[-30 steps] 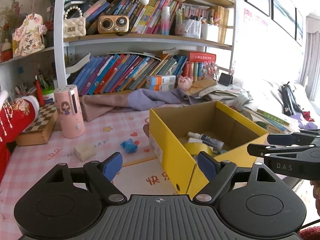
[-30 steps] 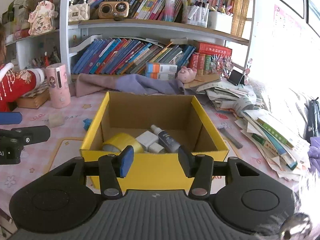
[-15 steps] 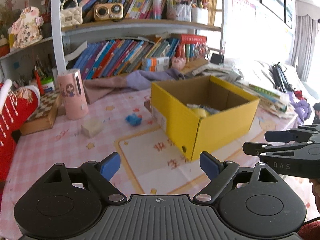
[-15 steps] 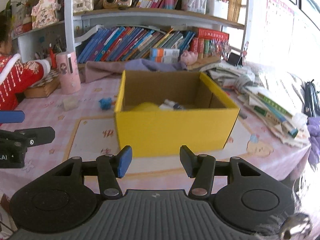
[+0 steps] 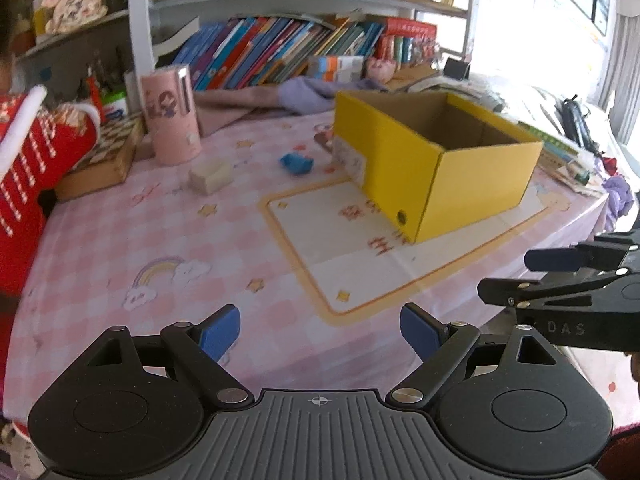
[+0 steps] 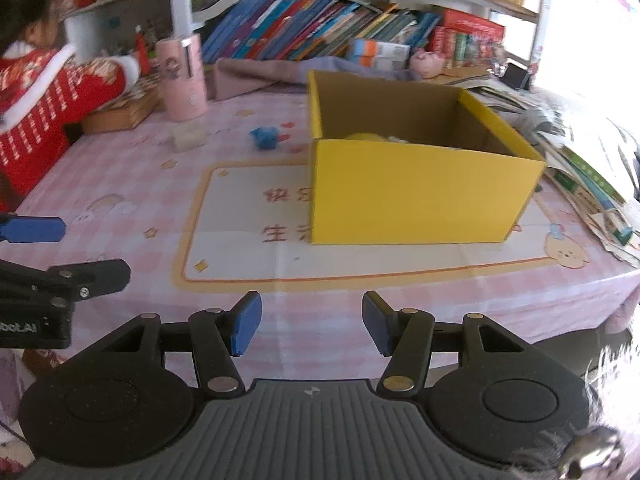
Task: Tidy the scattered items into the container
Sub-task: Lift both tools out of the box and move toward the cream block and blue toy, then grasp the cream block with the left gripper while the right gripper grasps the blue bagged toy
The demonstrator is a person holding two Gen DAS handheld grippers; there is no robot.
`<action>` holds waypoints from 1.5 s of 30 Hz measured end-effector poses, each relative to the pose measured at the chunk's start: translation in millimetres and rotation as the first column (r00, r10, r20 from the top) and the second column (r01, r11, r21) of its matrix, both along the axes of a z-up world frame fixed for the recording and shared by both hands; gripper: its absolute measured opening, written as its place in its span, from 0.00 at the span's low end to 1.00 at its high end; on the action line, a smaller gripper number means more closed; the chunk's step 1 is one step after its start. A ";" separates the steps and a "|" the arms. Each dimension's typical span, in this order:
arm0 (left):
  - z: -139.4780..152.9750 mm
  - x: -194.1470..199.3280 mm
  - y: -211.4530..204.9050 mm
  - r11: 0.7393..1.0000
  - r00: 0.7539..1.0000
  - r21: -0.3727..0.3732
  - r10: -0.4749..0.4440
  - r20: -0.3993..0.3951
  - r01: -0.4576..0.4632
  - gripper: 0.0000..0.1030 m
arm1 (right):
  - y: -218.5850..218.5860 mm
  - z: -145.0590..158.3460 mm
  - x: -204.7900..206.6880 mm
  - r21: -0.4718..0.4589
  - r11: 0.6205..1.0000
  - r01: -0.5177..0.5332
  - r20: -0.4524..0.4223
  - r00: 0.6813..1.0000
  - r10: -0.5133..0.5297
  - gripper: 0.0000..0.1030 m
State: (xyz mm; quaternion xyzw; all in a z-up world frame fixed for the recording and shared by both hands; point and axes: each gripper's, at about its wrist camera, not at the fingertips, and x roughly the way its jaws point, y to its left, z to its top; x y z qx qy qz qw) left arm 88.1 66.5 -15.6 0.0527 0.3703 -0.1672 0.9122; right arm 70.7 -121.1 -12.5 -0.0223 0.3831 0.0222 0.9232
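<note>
mostly hidden box [image 6: 420, 196] contents, only a yellow sliver [image 6: 366, 136]; both claws [image 5: 320, 330] [image 6: 312, 322] released, empty.

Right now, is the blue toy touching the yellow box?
Apart. The left wrist view shows pink tablecloth between the blue toy and the yellow box.

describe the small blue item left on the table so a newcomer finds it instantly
Start at the yellow cardboard box on the pink checked tablecloth. Just off its left side lies the small blue item, crumpled and bright blue. Its neighbour further left, a cream block, is pale and boxy; the tall pink cylinder stands behind.
</note>
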 end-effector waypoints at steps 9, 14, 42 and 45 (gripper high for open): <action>0.7 -4.4 27.2 0.997 0.997 -0.009 0.077 -0.004 -0.077 0.87 | 29.8 0.7 10.1 -0.004 0.995 -0.095 -0.021 0.995 0.095 0.57; 2.6 -1.1 39.4 0.992 0.992 -0.016 0.128 0.004 -0.128 0.87 | 43.5 2.5 17.4 -0.019 0.989 -0.147 -0.018 0.989 0.147 0.57; -2.2 103.4 50.3 0.983 0.982 0.023 0.183 0.038 -0.184 0.87 | 54.8 0.0 132.8 -0.019 0.981 -0.193 0.035 0.980 0.193 0.54; -2.8 122.5 51.5 0.982 0.981 0.035 0.187 0.047 -0.188 0.87 | 53.6 2.5 151.2 -0.016 0.986 -0.167 0.053 0.984 0.167 0.54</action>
